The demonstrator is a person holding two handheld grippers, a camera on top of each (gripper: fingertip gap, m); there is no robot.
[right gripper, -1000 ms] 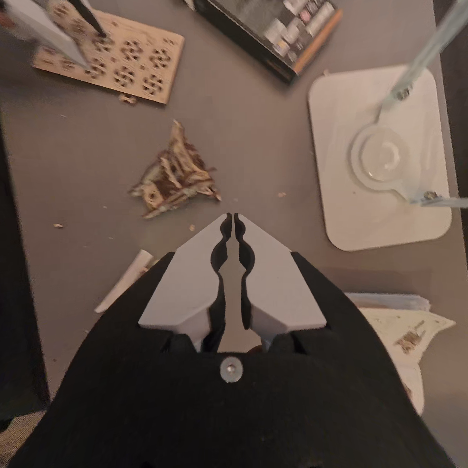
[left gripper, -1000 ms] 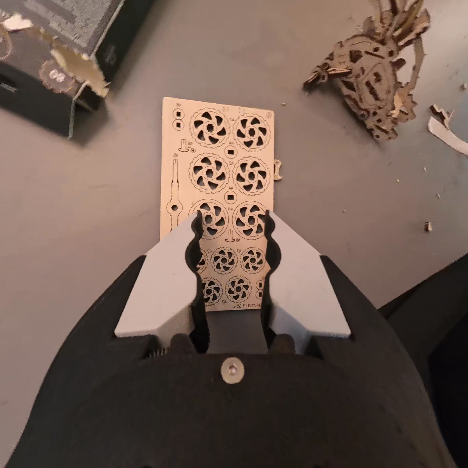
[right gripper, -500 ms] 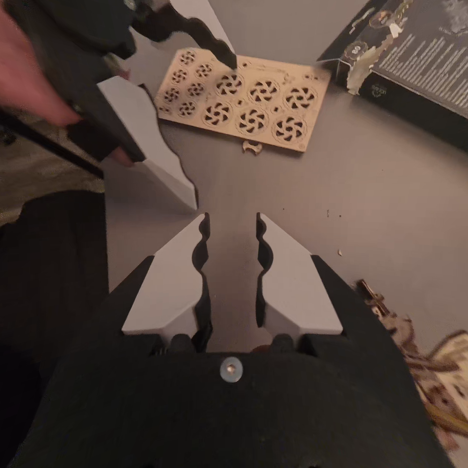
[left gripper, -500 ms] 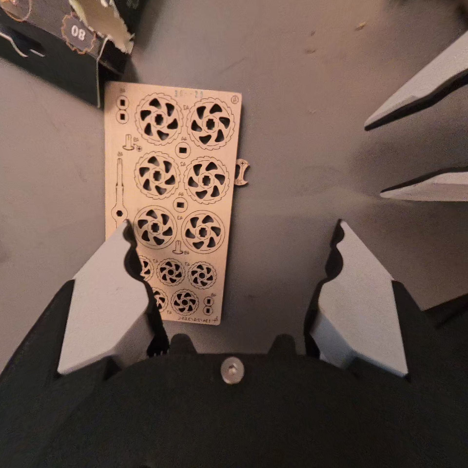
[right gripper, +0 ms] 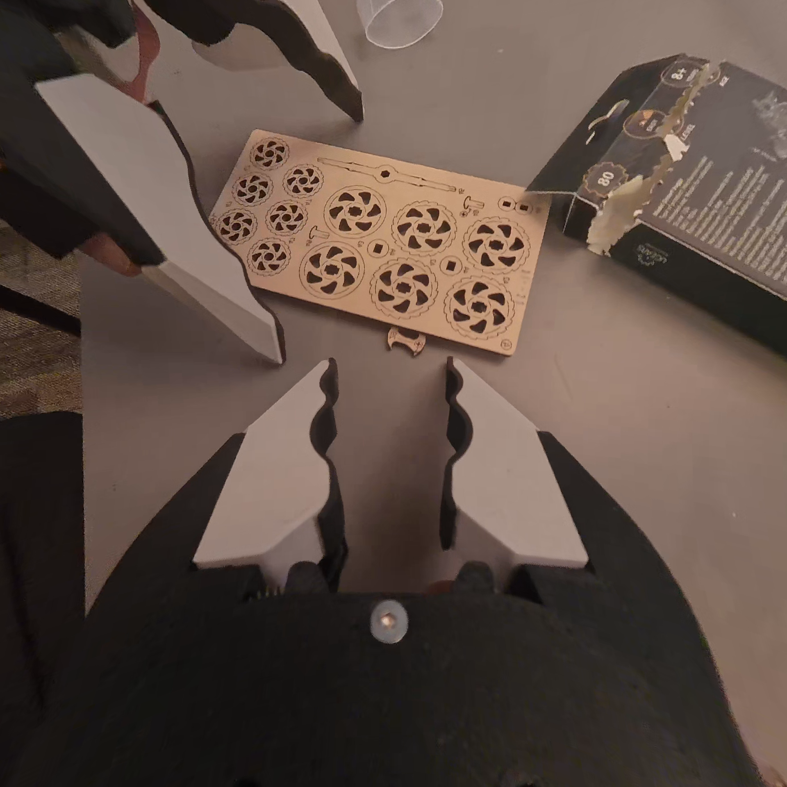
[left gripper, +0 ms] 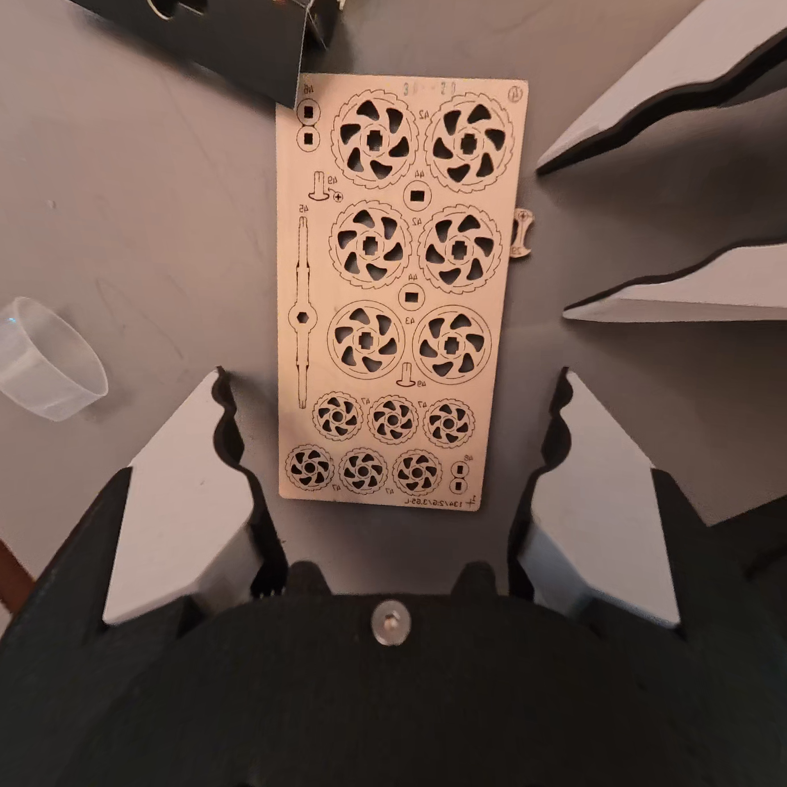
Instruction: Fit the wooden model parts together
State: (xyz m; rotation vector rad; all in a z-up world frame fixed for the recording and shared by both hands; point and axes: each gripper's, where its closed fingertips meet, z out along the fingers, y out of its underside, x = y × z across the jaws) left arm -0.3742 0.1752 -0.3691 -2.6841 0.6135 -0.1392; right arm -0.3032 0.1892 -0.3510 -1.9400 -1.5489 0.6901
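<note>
A flat wooden sheet of laser-cut gears point(left gripper: 400, 298) lies on the grey table, also in the right wrist view point(right gripper: 383, 242). A small loose wooden piece point(left gripper: 523, 233) lies by its edge point(right gripper: 406, 340). My left gripper point(left gripper: 392, 370) is wide open and empty, its fingers straddling the sheet's near end; it shows in the right wrist view point(right gripper: 317, 236). My right gripper point(right gripper: 388, 362) is open and empty, its tips just short of the loose piece. It enters the left wrist view from the right point(left gripper: 551, 242).
A torn black cardboard box point(right gripper: 702, 204) lies beside the sheet's far end and overlaps its corner point(left gripper: 213, 38). A clear plastic cup point(left gripper: 47, 362) lies on its side left of the sheet point(right gripper: 400, 21). A hand point(right gripper: 110, 255) holds the left gripper.
My left gripper has opened wide, and the sheet now lies centred between its fingers. My right gripper has swung from the built model to the sheet and opened.
</note>
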